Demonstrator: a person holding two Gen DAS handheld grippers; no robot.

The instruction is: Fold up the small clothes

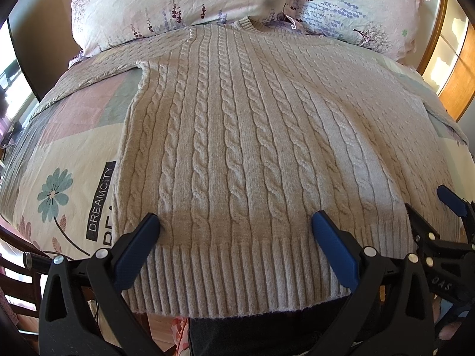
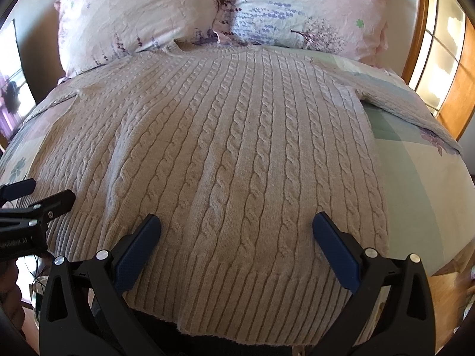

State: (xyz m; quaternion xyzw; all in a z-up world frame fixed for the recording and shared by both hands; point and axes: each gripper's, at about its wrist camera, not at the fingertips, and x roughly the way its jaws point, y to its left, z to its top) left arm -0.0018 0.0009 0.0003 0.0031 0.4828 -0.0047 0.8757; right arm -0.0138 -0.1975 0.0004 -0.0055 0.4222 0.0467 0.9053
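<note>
Left wrist view: left gripper (image 1: pixel 236 222) spread wide above ribbed hem of beige cable-knit sweater (image 1: pixel 237 136), holding nothing. Sweater flat across frame centre on patchwork bedspread (image 1: pixel 68 154), collar toward floral pillows (image 1: pixel 178 0) at top. Right wrist view: right gripper (image 2: pixel 236 224) likewise wide over sweater hem, empty.

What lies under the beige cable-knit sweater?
The beige cable-knit sweater lies spread on a patchwork floral bedspread, visible around its edges. Whatever is beneath its middle is covered.
</note>
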